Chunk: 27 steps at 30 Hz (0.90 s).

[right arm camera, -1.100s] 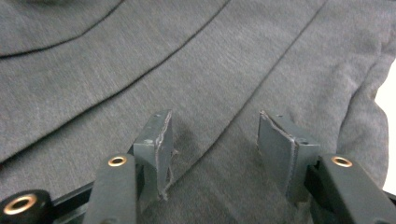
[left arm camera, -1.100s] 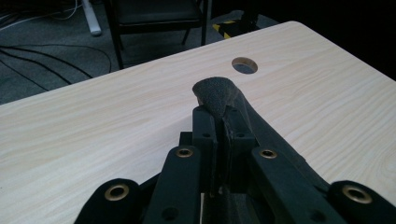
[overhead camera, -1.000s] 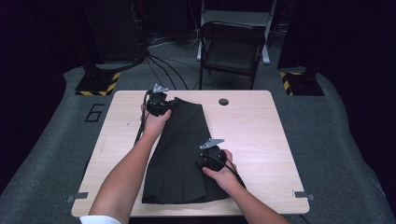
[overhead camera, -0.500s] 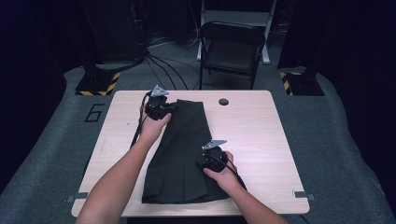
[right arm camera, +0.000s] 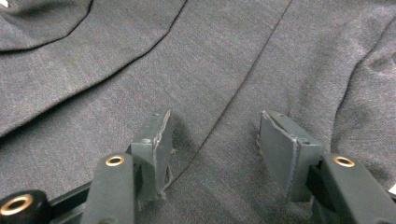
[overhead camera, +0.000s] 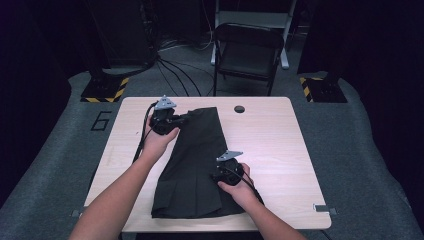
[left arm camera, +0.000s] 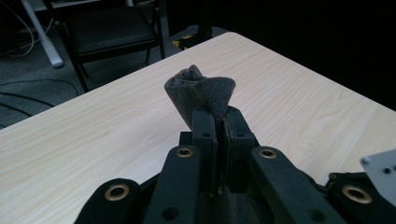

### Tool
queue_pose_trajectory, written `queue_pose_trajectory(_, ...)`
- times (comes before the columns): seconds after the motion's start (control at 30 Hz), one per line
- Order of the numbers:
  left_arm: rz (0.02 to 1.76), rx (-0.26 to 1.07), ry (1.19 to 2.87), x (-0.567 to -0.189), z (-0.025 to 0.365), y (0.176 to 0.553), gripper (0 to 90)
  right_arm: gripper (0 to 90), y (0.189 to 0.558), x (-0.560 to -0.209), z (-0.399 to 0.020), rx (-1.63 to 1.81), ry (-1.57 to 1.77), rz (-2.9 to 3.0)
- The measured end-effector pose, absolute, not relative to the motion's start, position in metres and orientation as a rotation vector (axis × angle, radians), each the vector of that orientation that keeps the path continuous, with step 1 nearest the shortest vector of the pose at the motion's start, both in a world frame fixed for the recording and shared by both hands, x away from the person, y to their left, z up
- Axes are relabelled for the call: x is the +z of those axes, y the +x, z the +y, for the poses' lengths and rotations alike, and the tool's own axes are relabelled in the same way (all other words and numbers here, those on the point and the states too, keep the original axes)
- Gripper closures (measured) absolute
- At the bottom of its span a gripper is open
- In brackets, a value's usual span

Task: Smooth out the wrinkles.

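Observation:
A dark grey pleated garment [overhead camera: 197, 165] lies lengthwise down the middle of the wooden table [overhead camera: 280, 145]. At its far left corner my left gripper [overhead camera: 176, 120] is shut on a bunched fold of the cloth [left arm camera: 201, 91], which sticks up beyond the closed jaws a little above the table. My right gripper [overhead camera: 217, 175] rests on the garment's right side near the front. Its jaws stand apart, pads [right arm camera: 156, 147] pressed down on the flat cloth [right arm camera: 224, 60] with a seam running between them.
A small round hole [overhead camera: 239, 108] sits in the table's far edge. A black chair [overhead camera: 247, 50] stands behind the table, with cables [overhead camera: 175, 70] on the floor. Bare wood lies right and left of the garment.
My left gripper has carried the garment's far corner further away and slightly up. The right hand has stayed where it was.

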<state>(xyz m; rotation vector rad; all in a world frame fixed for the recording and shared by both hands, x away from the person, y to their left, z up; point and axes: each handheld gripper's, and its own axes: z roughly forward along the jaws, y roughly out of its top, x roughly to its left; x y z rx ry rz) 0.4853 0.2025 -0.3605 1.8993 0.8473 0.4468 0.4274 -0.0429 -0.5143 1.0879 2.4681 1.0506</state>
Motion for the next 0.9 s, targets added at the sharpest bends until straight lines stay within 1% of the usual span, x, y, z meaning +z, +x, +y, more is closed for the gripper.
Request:
queue_pose_trajectory(0.43,0.814,0.396,1.875,-0.358,0.220,0.452,85.3,44.2,0.426,-0.515,-0.042,1.054,1.099,2.450)
queue_pose_trajectory(0.9,0.771,0.398,1.858,-0.357,0.235,0.425,85.3,44.2,0.425,-0.516,-0.043,1.057,1.093,2.438)
